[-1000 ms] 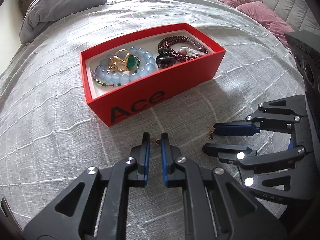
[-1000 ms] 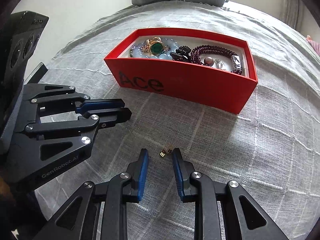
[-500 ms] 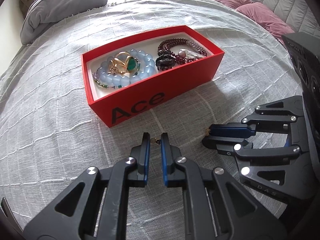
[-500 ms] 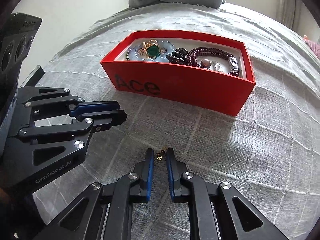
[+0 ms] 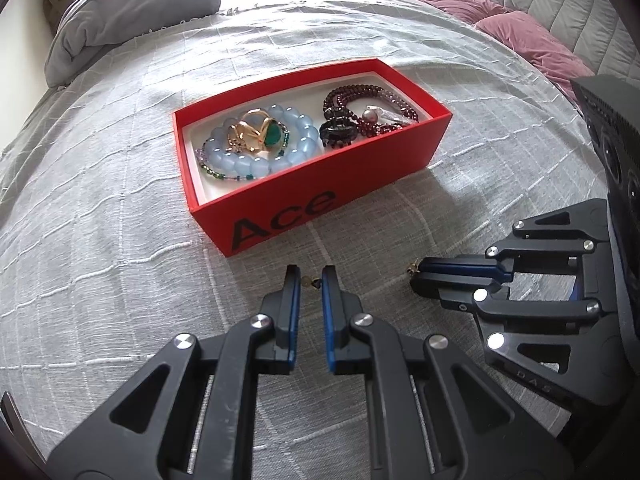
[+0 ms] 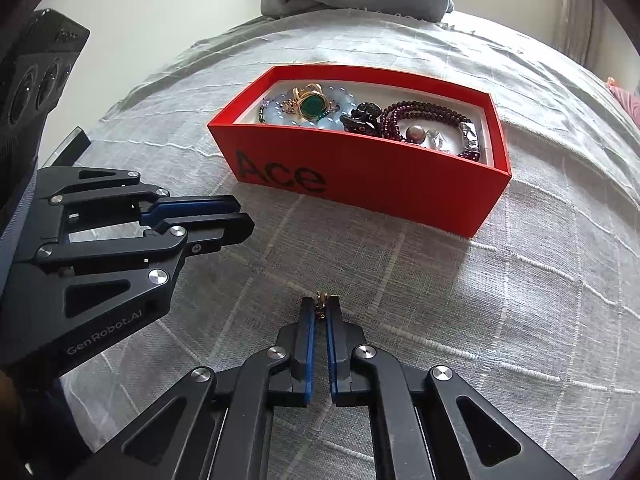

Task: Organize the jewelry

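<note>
My right gripper (image 6: 321,308) is clamped on a small gold earring (image 6: 322,297), held only at the fingertips, just in front of the red box (image 6: 372,184). My left gripper (image 5: 311,282) has its jaws narrowly apart around another small piece (image 5: 311,281); I cannot tell whether it is pinched. Box sits on the grey bedspread (image 5: 100,220), already holding bracelets (image 5: 260,148) and rings. Risk: tip hold is marginal; earring may slip into the quilt's folds during the carry to the box.

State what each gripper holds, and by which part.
The right gripper pinches a small gold earring at its fingertips; which part is too small to tell. The left gripper has a small earring between its fingertips; grip unclear.
</note>
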Available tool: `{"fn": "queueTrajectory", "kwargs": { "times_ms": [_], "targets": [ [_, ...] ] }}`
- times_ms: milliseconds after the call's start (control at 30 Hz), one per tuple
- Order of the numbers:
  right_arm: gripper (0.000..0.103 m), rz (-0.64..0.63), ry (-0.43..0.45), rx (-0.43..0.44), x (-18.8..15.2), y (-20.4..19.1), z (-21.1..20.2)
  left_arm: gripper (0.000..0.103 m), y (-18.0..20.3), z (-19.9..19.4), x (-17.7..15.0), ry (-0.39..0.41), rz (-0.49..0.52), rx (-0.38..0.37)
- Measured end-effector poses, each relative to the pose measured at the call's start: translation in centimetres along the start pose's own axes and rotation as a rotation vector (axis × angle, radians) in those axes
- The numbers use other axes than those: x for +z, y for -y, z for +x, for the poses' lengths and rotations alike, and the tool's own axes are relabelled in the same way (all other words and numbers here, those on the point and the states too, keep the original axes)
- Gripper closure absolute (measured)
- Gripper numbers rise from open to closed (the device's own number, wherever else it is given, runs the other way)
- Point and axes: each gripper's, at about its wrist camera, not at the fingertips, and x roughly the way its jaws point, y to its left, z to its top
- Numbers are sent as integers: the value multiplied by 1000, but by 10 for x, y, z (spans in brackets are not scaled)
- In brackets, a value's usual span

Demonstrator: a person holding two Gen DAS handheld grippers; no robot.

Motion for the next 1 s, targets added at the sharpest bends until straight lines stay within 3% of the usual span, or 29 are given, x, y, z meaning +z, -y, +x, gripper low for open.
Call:
{"fn": "queueTrajectory", "kwargs": {
  "times_ms": [767, 1000],
  "targets": [
    [98, 47, 110, 37, 14, 29, -43, 91, -6, -7, 0, 21, -14, -4],
    [81, 66, 7, 45, 7, 22, -13, 91, -6, -6, 0, 16, -15, 5]
  ]
}}
